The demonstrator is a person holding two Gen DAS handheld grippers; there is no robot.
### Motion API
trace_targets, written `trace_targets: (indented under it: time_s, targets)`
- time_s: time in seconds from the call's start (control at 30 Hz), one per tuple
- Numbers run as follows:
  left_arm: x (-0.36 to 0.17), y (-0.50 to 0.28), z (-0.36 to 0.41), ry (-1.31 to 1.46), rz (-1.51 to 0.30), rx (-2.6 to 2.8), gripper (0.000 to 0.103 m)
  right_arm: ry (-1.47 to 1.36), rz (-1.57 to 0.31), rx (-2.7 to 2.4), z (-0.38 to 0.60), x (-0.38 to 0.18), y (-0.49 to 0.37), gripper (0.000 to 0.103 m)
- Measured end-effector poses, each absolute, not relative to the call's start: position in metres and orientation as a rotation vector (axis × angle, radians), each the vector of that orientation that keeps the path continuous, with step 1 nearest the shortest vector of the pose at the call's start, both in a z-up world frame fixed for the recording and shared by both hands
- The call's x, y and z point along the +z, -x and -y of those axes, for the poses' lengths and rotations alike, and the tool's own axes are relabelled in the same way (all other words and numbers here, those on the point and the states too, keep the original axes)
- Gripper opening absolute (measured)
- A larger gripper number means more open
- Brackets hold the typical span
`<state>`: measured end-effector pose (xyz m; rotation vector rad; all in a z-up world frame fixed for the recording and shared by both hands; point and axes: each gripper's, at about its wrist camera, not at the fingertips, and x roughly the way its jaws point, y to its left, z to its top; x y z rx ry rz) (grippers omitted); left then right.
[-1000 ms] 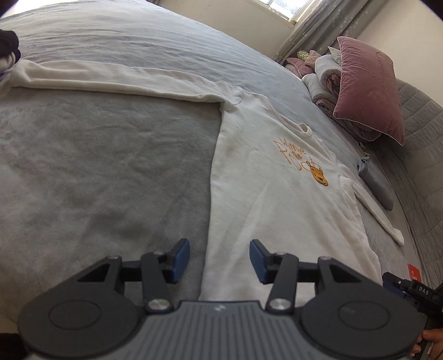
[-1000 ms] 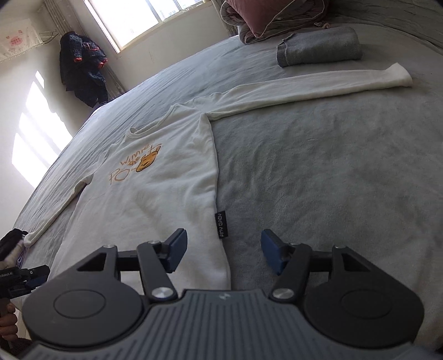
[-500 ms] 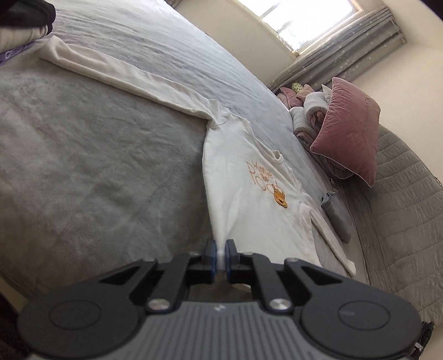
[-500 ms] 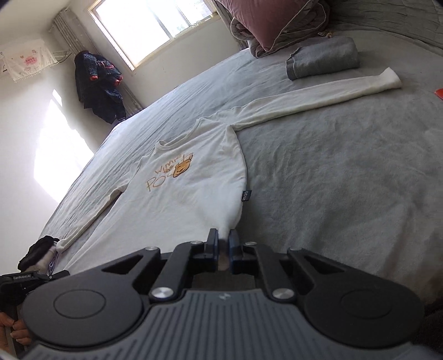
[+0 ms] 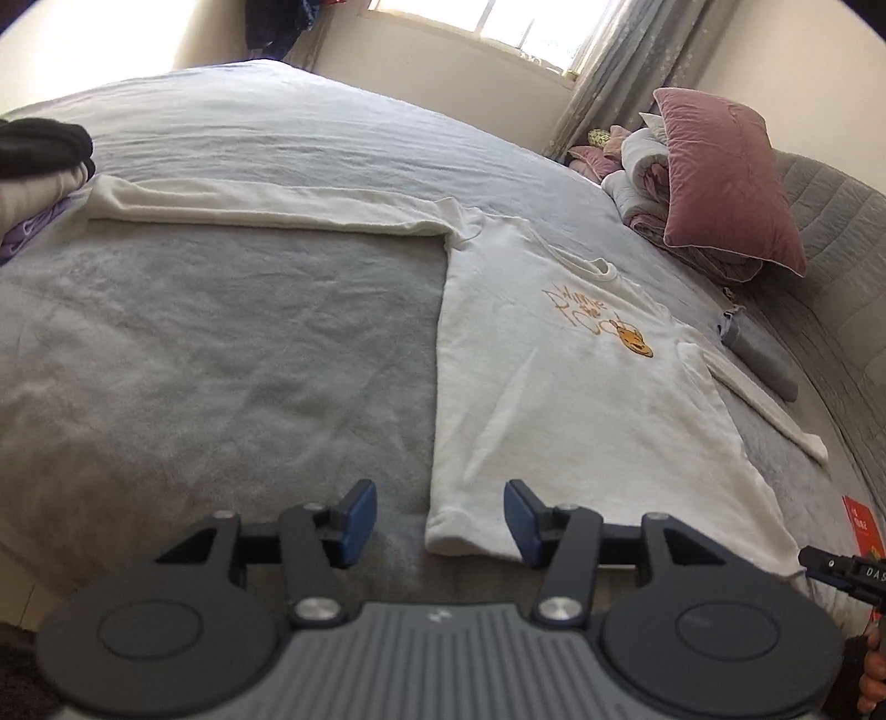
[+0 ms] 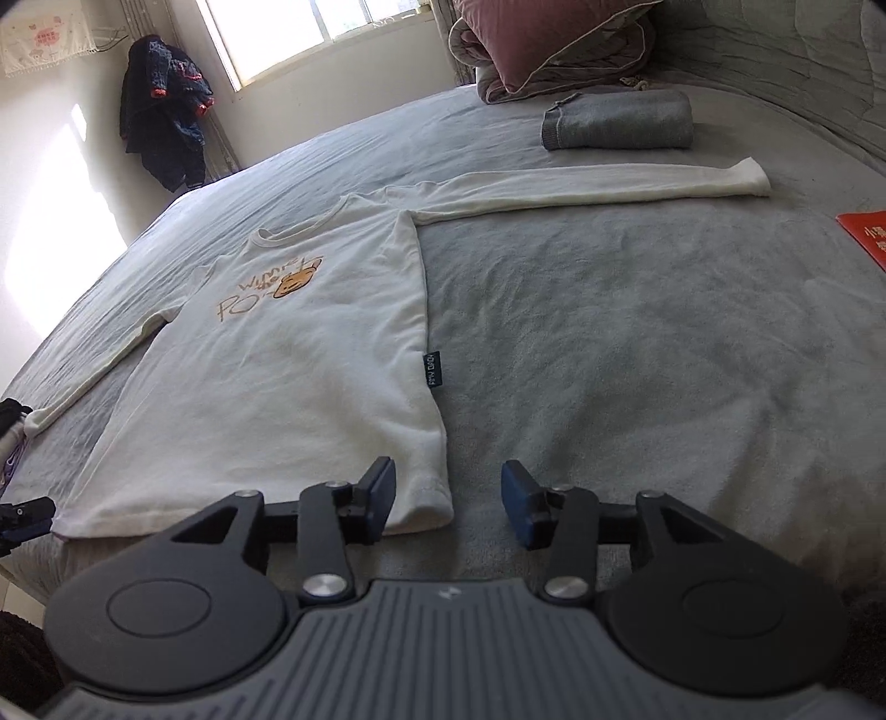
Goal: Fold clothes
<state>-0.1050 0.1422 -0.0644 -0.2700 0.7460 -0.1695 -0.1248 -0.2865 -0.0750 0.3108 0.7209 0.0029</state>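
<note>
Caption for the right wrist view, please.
Open right gripper poised at the hem corner of a cream long-sleeve shirt spread flat on the grey bed.

Cream shirt (image 5: 554, 387) (bear print), flat, sleeves outspread

Bare bed (image 6: 637, 343) surface flanks the shirt (image 6: 288, 354) on both sides. Obstacles: rolled grey garment (image 6: 620, 127) and pillow (image 5: 720, 177) at the head edge.

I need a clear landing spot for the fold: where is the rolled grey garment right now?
In the right wrist view the rolled grey garment lies upper right on the bed, between the shirt's outstretched sleeve and the pink pillow.
</note>
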Motion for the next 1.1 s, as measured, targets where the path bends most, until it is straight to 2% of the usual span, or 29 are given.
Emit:
trace_targets:
  time_s: [0.27, 0.33, 0.43, 0.53, 0.6, 1.07, 1.1]
  targets:
    - [-0.085, 0.127, -0.111, 0.077, -0.686, -0.165, 0.057, -0.24, -0.71, 0.068, 0.258, -0.084, 0.143, 0.047]
    - [-0.085, 0.126, -0.107, 0.095, -0.671, -0.162, 0.052, -0.214, -0.696, 0.132, 0.243, -0.084, 0.146, 0.046]
    - [-0.084, 0.121, -0.11, 0.17, -0.663, -0.154, 0.042, -0.177, -0.675, 0.236, 0.22, -0.084, 0.147, 0.04]
    - [-0.082, 0.116, -0.115, 0.267, -0.663, -0.15, 0.03, -0.122, -0.662, 0.307, 0.199, -0.084, 0.143, 0.04]
    - [-0.081, 0.112, -0.115, 0.306, -0.66, -0.155, 0.027, -0.087, -0.655, 0.338, 0.189, -0.084, 0.137, 0.04]
    - [-0.08, 0.078, -0.103, 0.356, -0.672, -0.162, 0.027, 0.202, -0.665, 0.442, 0.147, -0.091, 0.102, 0.04]
    - [-0.081, 0.078, -0.104, 0.356, -0.675, -0.155, 0.027, 0.227, -0.664, 0.448, 0.146, -0.093, 0.102, 0.036]
